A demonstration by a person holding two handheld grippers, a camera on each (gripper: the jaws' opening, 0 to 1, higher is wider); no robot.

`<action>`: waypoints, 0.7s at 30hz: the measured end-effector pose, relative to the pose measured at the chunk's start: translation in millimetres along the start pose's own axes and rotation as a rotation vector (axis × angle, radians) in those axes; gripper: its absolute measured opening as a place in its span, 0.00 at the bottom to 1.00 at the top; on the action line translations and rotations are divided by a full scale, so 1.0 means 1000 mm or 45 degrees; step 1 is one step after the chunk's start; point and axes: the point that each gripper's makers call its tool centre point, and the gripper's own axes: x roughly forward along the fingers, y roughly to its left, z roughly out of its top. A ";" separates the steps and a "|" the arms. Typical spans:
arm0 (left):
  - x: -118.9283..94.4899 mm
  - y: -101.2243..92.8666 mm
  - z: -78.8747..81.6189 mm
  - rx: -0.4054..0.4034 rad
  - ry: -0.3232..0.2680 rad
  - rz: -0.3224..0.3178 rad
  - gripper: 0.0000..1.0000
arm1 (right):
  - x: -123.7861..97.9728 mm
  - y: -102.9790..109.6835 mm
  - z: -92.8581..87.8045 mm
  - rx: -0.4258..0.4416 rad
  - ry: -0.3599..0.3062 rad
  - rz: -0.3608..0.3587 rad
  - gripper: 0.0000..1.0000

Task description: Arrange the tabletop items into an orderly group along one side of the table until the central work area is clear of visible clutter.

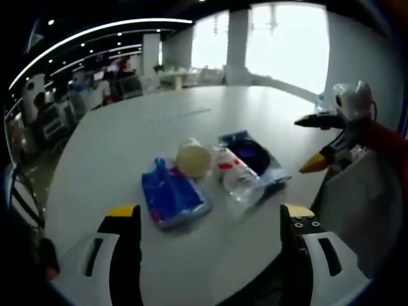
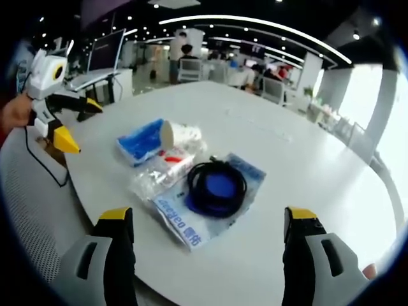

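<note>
Left gripper view. The left gripper [image 1: 210, 220], black jaws with yellow tips on white bodies, stands wide apart with nothing between the jaws, over the near edge of the round, smooth white table [image 1: 159, 127]. Just beyond the jaw tips lies a cluster of four items, each touching its neighbour. Leftmost is the soft blue plastic pouch [image 1: 171, 196], crinkled and glossy. Against its far right corner sits the short cream-coloured cylinder [image 1: 194, 159], its round end toward the camera. To the right is the clear crumpled plastic packet with red print [image 1: 234, 175], and rightmost the flat blue-and-white printed bag with a coil of black cable on it [image 1: 253, 155]. At the right edge the right gripper [image 1: 322, 141] comes in, held off the table's right rim, its yellow-tipped jaws spread open and empty. Beyond the cluster the tabletop is bare to its far curved edge; chairs, desks and bright windows stand farther off.

Right gripper view. The right gripper [image 2: 207, 229] is likewise wide open and empty, above the table's near rim. The printed bag with the cable coil [image 2: 217, 186] is nearest, between the jaws; the clear packet [image 2: 162, 171] overlaps its left side; the blue pouch [image 2: 141, 140] and cream cylinder [image 2: 177, 134] lie behind. The left gripper [image 2: 76, 124] is at far left, off the table edge, jaws parted. Right and far parts of the table are open.
</note>
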 end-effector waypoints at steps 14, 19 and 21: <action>-0.001 0.000 0.002 -0.004 -0.013 -0.005 0.87 | 0.018 0.003 0.029 -0.063 -0.038 0.036 0.90; -0.001 0.000 0.002 -0.009 -0.017 -0.008 0.87 | 0.024 0.008 0.036 -0.089 -0.043 0.072 0.84; -0.001 0.000 0.002 -0.010 -0.018 -0.008 0.87 | 0.026 0.009 0.037 -0.097 -0.036 0.078 0.84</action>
